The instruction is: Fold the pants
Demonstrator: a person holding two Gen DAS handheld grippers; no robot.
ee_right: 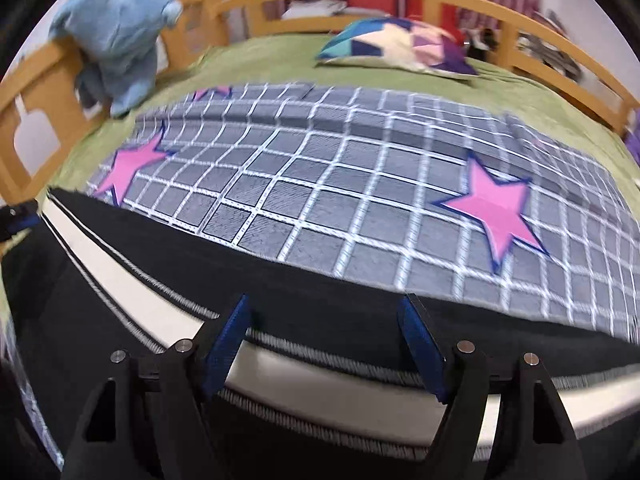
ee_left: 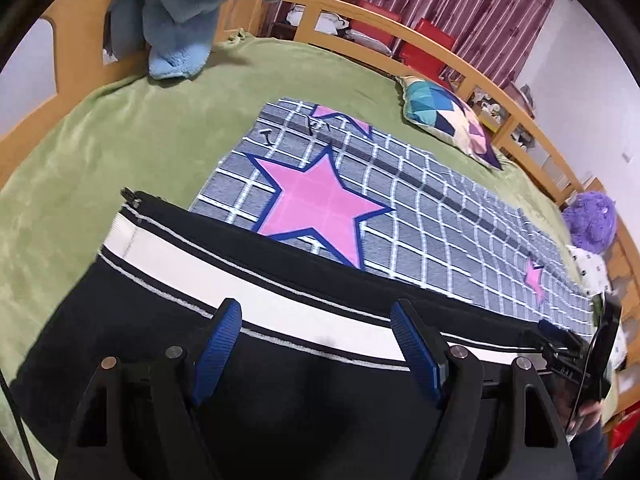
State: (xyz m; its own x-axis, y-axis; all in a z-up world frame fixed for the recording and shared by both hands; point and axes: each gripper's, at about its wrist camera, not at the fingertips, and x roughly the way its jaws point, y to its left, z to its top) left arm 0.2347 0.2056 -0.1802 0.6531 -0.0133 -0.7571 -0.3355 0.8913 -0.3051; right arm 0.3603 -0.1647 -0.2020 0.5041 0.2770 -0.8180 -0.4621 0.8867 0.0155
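Note:
Black pants (ee_left: 132,320) with a broad white side stripe (ee_left: 240,276) lie flat across the near part of a bed, over a grey checked blanket. My left gripper (ee_left: 316,316) hovers over the stripe, jaws wide, with nothing pinched between the blue pads (ee_left: 218,344). In the right wrist view the same pants (ee_right: 320,280) and stripe (ee_right: 320,392) run under my right gripper (ee_right: 326,312), which is also open above the cloth. The right gripper (ee_left: 568,348) shows at the far right of the left wrist view, and the left gripper (ee_right: 16,220) at the left edge of the right wrist view.
The grey checked blanket (ee_left: 420,216) with pink stars covers a green bedspread (ee_left: 132,140). A blue plush toy (ee_left: 192,12) sits on the wooden bed rail (ee_left: 400,28). A patchwork pillow (ee_left: 448,120) and a purple plush (ee_left: 590,220) lie along the far side.

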